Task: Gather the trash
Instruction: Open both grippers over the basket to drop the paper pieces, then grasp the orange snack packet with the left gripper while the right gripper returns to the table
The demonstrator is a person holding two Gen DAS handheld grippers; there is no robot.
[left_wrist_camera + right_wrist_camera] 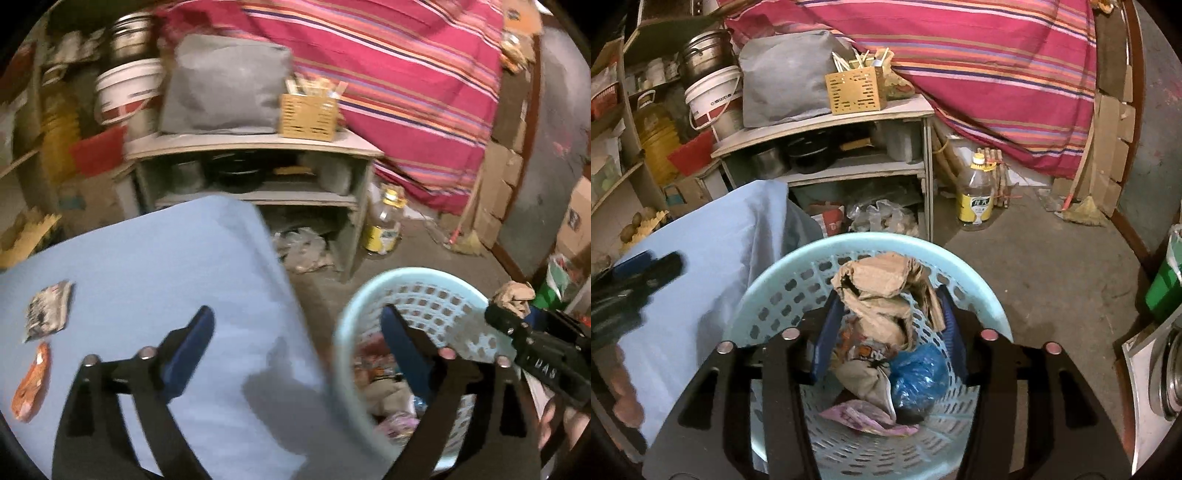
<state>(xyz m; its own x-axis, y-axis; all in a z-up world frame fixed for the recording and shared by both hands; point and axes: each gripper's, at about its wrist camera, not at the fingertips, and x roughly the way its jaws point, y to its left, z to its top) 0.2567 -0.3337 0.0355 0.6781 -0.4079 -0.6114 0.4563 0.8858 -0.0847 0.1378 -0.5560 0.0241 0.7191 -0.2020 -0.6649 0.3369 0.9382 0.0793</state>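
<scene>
Two wrappers (48, 312) lying on the table (166, 258) left of the empty, wide-open left gripper (297, 314), crumpled paper (882, 280) pinched in the right gripper (890, 295) just above the basket (783, 266); risks catching the rim and spilling to the floor if released off-centre.

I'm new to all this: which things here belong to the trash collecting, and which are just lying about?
Job: basket, brown paper between the right gripper's fingers, two wrappers on the blue cloth, left gripper.
Lying about: oil bottle, white bucket, wooden box, striped blanket.
</scene>
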